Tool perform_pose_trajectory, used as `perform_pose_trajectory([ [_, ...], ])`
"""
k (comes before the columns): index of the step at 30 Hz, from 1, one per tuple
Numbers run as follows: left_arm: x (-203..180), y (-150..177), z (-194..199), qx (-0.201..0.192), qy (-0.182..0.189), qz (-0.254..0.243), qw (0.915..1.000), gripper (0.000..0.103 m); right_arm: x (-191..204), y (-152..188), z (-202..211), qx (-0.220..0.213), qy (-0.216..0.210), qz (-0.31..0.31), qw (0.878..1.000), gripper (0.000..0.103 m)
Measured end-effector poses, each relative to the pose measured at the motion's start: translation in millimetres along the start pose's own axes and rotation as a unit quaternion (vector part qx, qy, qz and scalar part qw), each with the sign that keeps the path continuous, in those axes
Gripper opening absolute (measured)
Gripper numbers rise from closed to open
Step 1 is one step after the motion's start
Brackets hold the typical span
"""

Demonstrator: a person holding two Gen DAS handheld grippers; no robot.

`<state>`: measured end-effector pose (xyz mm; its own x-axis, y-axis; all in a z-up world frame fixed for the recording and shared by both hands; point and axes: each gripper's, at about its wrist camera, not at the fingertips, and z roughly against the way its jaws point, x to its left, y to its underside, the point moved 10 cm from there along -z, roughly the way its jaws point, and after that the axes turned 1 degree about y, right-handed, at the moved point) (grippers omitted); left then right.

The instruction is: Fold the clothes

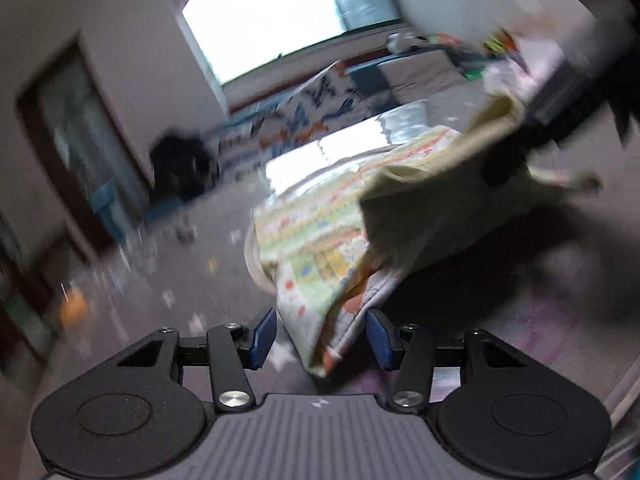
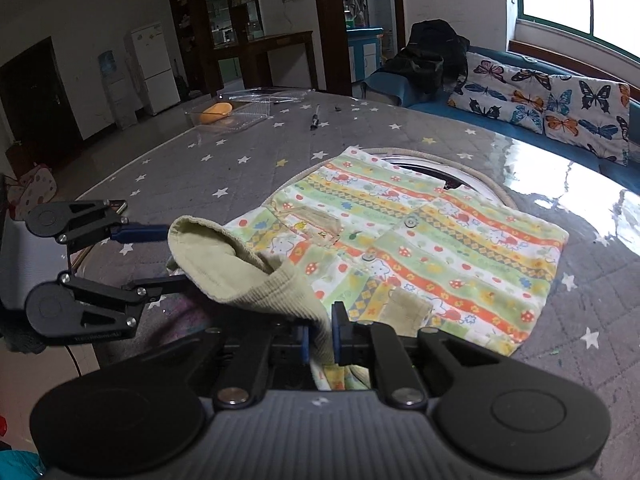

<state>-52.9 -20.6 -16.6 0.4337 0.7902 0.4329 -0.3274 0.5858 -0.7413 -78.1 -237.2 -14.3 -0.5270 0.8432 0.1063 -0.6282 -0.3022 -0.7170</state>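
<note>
Ahead of my fingers spreads the table [image 2: 248, 160] under its grey star-printed cover, with the sofa [image 2: 532, 120] and its butterfly cushions beyond the far edge. The garment [image 2: 420, 240], striped in green, yellow and orange, lies mostly flat on the cover ahead of my right gripper [image 2: 320, 340], buttons showing down its front. Its near corner is lifted off the table, turned so the pale green lining [image 2: 260, 280] faces up, and it runs down between my right fingers, which are closed tight on that fabric. My left gripper [image 1: 320, 338] sits off to the left of the right one; its blue pads [image 1: 264, 336] stand apart, and a hanging fold of the same garment droops between them. The left view is badly blurred, so I cannot tell whether either pad touches the cloth. Farther out, left of my right fingers, a clear plastic tray [image 2: 236, 116] holds something orange, with a pen [image 2: 315, 117] lying just beside it.
</note>
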Motion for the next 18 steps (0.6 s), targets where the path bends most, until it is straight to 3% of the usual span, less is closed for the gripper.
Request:
perform_pose_trajectory([
  [4, -18.0, 5.0, -3.6, -0.022, -0.019, -0.102, 0.9943, 0.052, -0.4, 0.2, 1.0, -0.006, 0.007, 0.002, 1.000, 0.009],
  [10, -26.5, 10.4, -9.1, -0.027, -0.010, -0.137, 0.9901, 0.045, -3.1, 2.0, 2.1, -0.010, 0.010, -0.006, 1.000, 0.009],
  [11, -26.4, 10.7, -11.3, -0.025, -0.012, -0.138, 0.9900, 0.043, -3.4, 2.1, 2.5, -0.011, 0.010, -0.007, 1.000, 0.009],
  [15, -23.1, 11.5, -19.4, -0.017, -0.014, -0.135, 0.9905, 0.013, -4.0, 2.3, 6.5, -0.016, 0.011, -0.005, 1.000, 0.008],
  [18, -24.4, 6.1, -11.5, -0.032, -0.016, -0.139, 0.9896, 0.006, -3.9, 2.7, 11.8, -0.024, 0.015, -0.003, 1.000, 0.007],
])
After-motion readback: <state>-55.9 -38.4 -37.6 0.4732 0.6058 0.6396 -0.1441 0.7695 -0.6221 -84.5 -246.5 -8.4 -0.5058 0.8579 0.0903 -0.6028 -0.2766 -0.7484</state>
